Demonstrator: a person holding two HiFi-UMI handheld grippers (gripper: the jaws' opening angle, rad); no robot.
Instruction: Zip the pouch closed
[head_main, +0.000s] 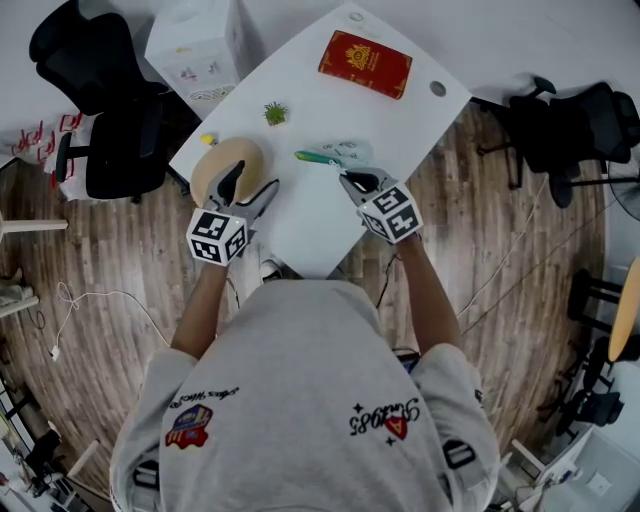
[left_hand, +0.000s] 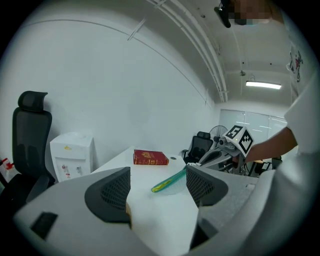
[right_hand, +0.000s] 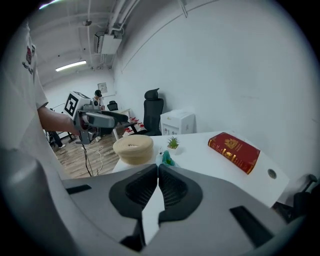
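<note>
Both your forearms reach forward from your body, bare below the pushed-up grey sleeves. Your left gripper (head_main: 248, 188) hangs over the near left edge of the tabletop (head_main: 310, 215), just beside a tan round thing (head_main: 228, 165). Its jaws are spread wide with nothing between them, only bare tabletop beyond. Your right gripper (head_main: 350, 180) is angled in from the near right, with its tips pointing far and left at the pouch (head_main: 340, 154).

In the right gripper view the jaws are pressed together, and the pouch (right_hand: 165, 159) sits right at their tips. Whether they nip its edge cannot be told. The pouch lies mid-tabletop, clear teal with a green zip edge. From the left gripper view it (left_hand: 170, 181) shows between and beyond the spread jaws, well apart from them.

A red book (head_main: 365, 63) lies at the far end. It carries a gold emblem, and its lettering is too small to read. The print on your sweatshirt (head_main: 290, 400) is not legible either. Each gripper's cube shows black-and-white square markers. A small plant (head_main: 275, 113) stands far of the tan round thing.
</note>
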